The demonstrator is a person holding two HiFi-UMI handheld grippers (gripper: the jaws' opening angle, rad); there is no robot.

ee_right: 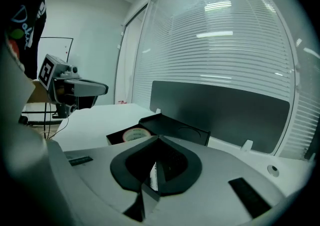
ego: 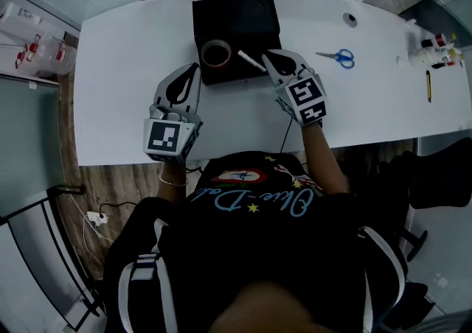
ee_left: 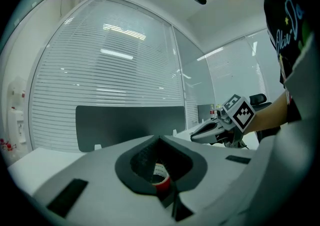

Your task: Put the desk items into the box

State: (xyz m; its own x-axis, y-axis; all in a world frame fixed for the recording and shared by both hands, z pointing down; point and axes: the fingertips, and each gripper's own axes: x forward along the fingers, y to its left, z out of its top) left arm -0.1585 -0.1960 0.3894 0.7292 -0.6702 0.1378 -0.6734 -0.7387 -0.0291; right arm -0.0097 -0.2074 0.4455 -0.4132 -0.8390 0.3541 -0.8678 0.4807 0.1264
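I grasp the pen [ego: 249,60] in my right gripper [ego: 267,56] fingers over the box [ego: 236,3] near edge, left gripper [ego: 195,68] clenched empty; next I should release it inside

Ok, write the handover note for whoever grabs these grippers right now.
Left gripper: shut, empty, beside the front left corner of the black box.
Right gripper: shut on a white pen, held over the box's front right corner.
Done: the tape roll lies in the box.
Left: drop the pen into the box, then fetch the blue scissors from the desk. A slim dark and yellow item also lies near the desk's right edge.
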